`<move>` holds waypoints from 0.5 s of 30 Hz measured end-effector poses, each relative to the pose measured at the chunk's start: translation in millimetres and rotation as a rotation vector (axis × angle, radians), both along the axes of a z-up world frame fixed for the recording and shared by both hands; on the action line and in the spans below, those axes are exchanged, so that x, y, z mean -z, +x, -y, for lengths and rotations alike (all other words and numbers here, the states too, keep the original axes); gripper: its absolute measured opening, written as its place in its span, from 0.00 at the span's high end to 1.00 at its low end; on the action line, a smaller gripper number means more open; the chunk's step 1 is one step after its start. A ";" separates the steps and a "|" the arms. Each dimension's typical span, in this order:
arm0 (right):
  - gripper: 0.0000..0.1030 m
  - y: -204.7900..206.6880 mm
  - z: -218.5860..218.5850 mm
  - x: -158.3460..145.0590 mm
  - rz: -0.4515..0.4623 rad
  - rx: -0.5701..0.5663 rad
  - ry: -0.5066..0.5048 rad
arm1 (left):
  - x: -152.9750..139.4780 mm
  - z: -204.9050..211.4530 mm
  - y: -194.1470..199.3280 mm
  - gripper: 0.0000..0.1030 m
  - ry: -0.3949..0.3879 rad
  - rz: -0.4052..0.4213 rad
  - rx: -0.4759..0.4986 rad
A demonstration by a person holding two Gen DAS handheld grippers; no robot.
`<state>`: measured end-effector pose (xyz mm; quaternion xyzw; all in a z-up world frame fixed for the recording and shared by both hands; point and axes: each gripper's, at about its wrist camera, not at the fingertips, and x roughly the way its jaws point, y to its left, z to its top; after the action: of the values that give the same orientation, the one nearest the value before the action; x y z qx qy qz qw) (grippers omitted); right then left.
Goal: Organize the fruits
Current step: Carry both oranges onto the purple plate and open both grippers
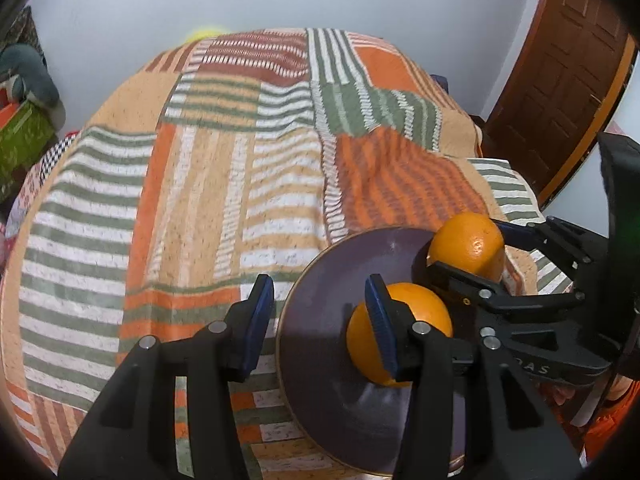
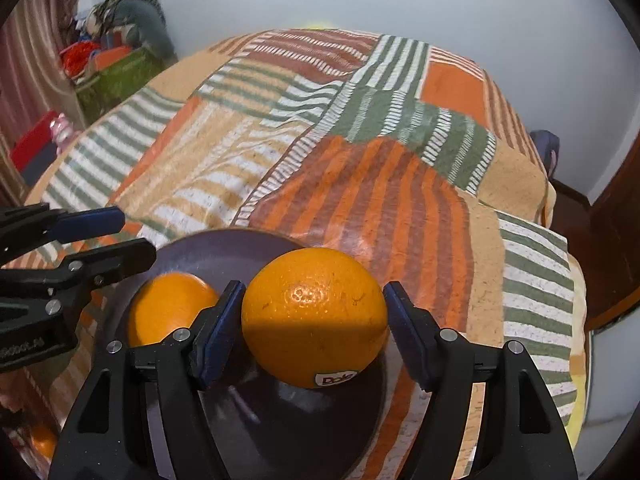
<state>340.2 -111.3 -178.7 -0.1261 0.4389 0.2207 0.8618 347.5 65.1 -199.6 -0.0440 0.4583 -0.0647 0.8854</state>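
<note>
A dark purple plate (image 1: 320, 344) lies on a striped bedspread; it also shows in the right wrist view (image 2: 224, 248). Two oranges are on it. The near orange (image 1: 416, 312) sits behind my left gripper's right finger. My left gripper (image 1: 320, 320) is open and empty over the plate's left rim. My right gripper (image 2: 314, 328) is open, with its fingers on either side of the stickered orange (image 2: 316, 316), and a small gap shows on the right. That orange (image 1: 468, 244) and the right gripper (image 1: 476, 248) show in the left view. The other orange (image 2: 168, 312) sits left.
The striped bedspread (image 1: 224, 168) covers the bed. A brown door (image 1: 568, 72) stands at the right. A green box with clutter (image 2: 116, 76) sits at the far left by the wall. The left gripper (image 2: 108, 236) reaches in from the left of the right view.
</note>
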 end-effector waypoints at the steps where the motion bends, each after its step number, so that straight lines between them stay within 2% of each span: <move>1: 0.34 -1.9 -2.4 0.2 0.006 -0.005 -0.020 | 1.7 -1.9 0.1 0.54 -0.006 -0.008 -0.003; 5: 0.33 -5.3 -7.1 0.0 0.022 -0.009 -0.051 | 6.1 -6.8 -1.4 0.54 -0.021 -0.030 -0.013; 11: 0.26 -6.7 -1.3 -13.4 0.031 0.011 0.001 | -3.5 -9.5 -11.9 0.53 -0.012 -0.015 -0.020; 15: 0.26 -18.9 12.5 -34.2 0.065 0.032 0.039 | -22.2 -8.8 -25.9 0.43 0.004 0.027 -0.030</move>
<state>321.3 -123.8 -144.6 -0.1094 0.4081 0.2112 0.8814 321.7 73.9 -177.4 -0.0480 0.4458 -0.0513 0.8924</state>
